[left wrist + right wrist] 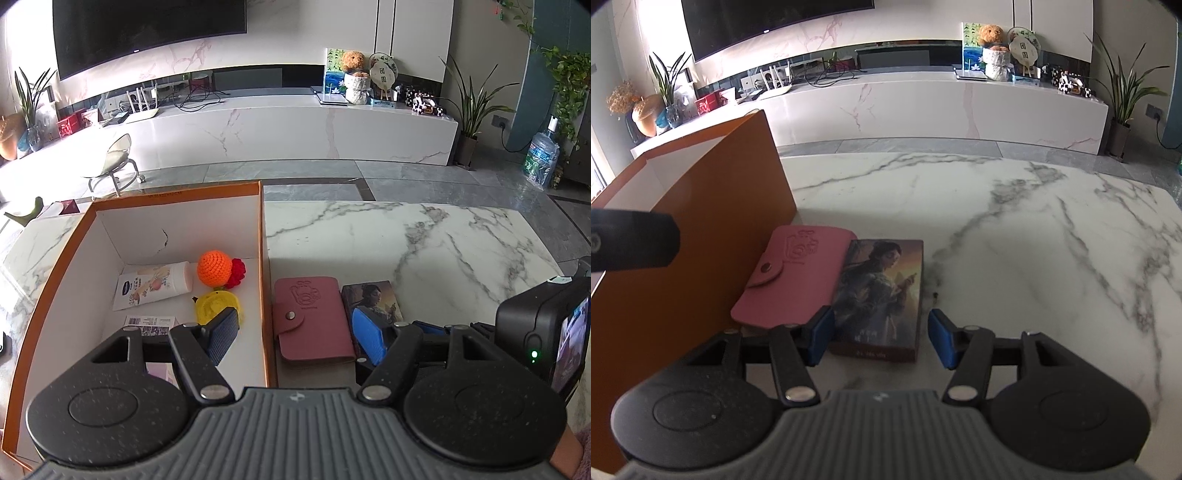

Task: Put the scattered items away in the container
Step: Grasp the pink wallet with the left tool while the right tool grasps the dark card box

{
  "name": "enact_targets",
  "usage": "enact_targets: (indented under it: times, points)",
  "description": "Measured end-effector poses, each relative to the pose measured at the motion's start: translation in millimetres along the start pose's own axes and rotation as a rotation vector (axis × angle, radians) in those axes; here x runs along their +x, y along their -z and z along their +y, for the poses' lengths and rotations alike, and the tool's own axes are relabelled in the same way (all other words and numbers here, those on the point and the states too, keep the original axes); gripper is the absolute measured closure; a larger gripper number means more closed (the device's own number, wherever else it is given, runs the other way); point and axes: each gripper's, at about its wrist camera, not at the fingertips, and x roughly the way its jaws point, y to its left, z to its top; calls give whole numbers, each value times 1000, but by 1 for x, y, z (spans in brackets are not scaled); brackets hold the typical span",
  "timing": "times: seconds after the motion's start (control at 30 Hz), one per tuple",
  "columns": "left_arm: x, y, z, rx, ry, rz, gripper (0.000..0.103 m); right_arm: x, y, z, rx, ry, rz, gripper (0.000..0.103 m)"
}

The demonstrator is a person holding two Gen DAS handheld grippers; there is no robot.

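Observation:
An orange box (177, 194) with a white inside stands on the marble table (424, 240). It holds a cream tube (155, 286), an orange crochet ball (214, 267), a yellow toy (214, 304) and a barcoded card (149, 320). My left gripper (295, 338) hangs open astride the box's right wall, holding nothing. A pink snap wallet (314, 321) (798, 269) lies just outside that wall (720, 206). Beside it lies a picture-printed card box (373, 295) (882, 284). My right gripper (881, 338) is open with the card box's near end between its blue pads; the right pad stands clear.
The table (1034, 240) stretches bare to the right and far side of the two items, ending at a grey tiled floor. Beyond are a long white TV bench (295, 125) and a small stool (118, 162). The right gripper's camera body (535, 332) sits close on the left gripper's right.

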Motion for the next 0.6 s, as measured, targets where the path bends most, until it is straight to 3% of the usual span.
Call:
enact_targets:
  times: [0.4, 0.6]
  points:
    - [-4, 0, 1, -7, -8, -9, 21, 11, -2, 4, 20, 8, 23, 41]
    - [-10, -1, -11, 9, 44, -17, 21, 3, 2, -18, 57, 45, 30, 42]
